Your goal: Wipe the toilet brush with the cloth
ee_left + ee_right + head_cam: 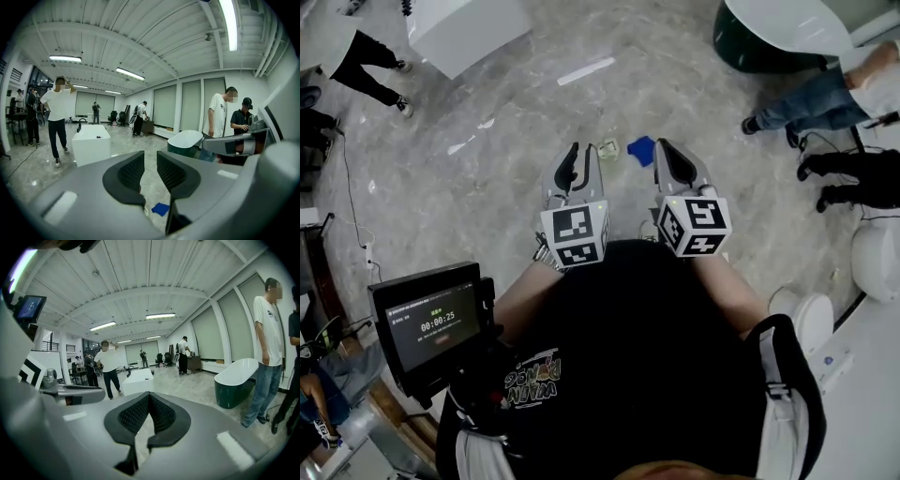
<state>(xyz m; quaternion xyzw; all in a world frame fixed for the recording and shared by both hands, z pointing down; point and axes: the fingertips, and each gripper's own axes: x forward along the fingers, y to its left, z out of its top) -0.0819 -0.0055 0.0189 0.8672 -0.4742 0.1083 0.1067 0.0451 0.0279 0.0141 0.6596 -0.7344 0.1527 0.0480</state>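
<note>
A blue cloth [641, 150] lies crumpled on the grey marble floor ahead of both grippers; in the left gripper view the blue cloth [160, 209] shows low down, under the jaws. Just left of it lies a small pale object [608, 148], too small to identify. No toilet brush is plainly visible. My left gripper [581, 152] is held at waist height with its jaws a little apart and nothing between them [150, 161]. Beside it, my right gripper [667, 148] has its pads closed together, empty [149, 397].
A white rectangular tub [469, 28] stands far left, a dark green bathtub [769, 37] far right. People stand at the right [825, 94] and top left [356, 56]. A chest-mounted screen [431, 323] is at lower left. White fixtures [877, 258] line the right edge.
</note>
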